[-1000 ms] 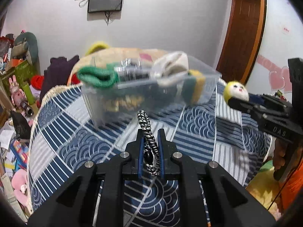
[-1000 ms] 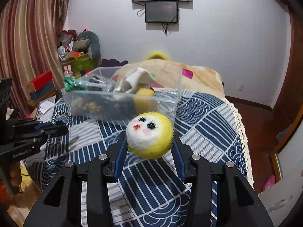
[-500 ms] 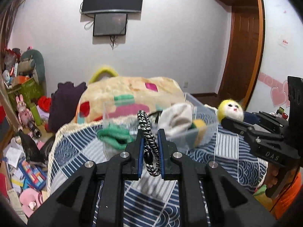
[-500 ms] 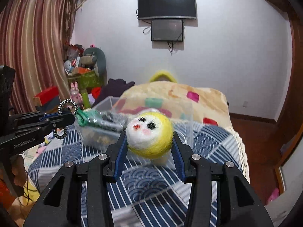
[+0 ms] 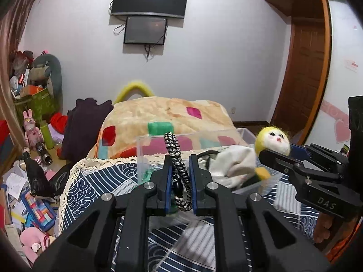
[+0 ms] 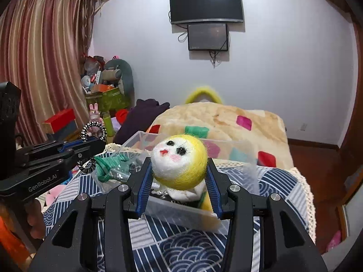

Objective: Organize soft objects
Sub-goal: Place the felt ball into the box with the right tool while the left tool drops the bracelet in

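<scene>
My left gripper [image 5: 179, 165] is shut on a black-and-white braided hair tie [image 5: 175, 158], also seen in the right wrist view [image 6: 94, 131]. My right gripper [image 6: 179, 170] is shut on a yellow-and-white felt face ball [image 6: 179, 161], which also shows in the left wrist view [image 5: 273, 140]. Both are held just in front of and above a clear plastic bin [image 6: 229, 154] on the blue patterned bedspread [image 6: 181, 249]. The bin holds a white cloth [image 5: 233, 163], a green knitted piece [image 6: 109, 163], a yellow sponge [image 6: 207, 201] and dark items.
A beige blanket with coloured patches [image 5: 163, 117] lies behind the bin. Toys, boxes and papers clutter the floor at left [image 5: 27, 181]. A TV [image 6: 206, 4] hangs on the far wall. A wooden door [image 5: 304, 77] stands at right.
Both grippers have risen and moved closer to the bin, which now sits lower and nearer in both views. Each still holds its object.
</scene>
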The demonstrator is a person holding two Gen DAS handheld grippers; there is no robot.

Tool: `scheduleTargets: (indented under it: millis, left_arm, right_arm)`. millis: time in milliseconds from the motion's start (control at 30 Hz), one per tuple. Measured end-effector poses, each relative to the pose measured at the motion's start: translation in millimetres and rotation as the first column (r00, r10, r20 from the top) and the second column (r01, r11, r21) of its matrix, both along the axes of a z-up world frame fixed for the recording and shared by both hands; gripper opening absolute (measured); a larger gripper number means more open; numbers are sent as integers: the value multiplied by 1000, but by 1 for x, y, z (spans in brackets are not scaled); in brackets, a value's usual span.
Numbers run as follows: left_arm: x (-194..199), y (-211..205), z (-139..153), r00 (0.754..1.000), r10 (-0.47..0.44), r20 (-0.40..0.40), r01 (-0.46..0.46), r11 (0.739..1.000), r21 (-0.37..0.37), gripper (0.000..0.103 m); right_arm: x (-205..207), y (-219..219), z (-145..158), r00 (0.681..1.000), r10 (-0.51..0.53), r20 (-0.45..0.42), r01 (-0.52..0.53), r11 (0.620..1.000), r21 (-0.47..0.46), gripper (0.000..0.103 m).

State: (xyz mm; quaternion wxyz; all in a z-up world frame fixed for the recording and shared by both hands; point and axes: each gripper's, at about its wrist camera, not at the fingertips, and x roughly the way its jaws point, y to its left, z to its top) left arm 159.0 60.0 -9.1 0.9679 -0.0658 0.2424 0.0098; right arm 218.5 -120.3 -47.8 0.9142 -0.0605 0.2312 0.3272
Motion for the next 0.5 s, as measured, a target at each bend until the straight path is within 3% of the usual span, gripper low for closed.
scheduleTargets:
  millis: [367, 500]
  left_arm:
    - [36, 21, -31, 997, -7, -82, 3, 999, -44, 13]
    - [39, 23, -37, 996, -9, -88, 4, 998, -63, 27]
  right_arm:
    - [19, 21, -33, 997, 13, -80, -18, 998, -63, 41]
    - [17, 23, -35, 998, 13, -69, -20, 996, -91, 42]
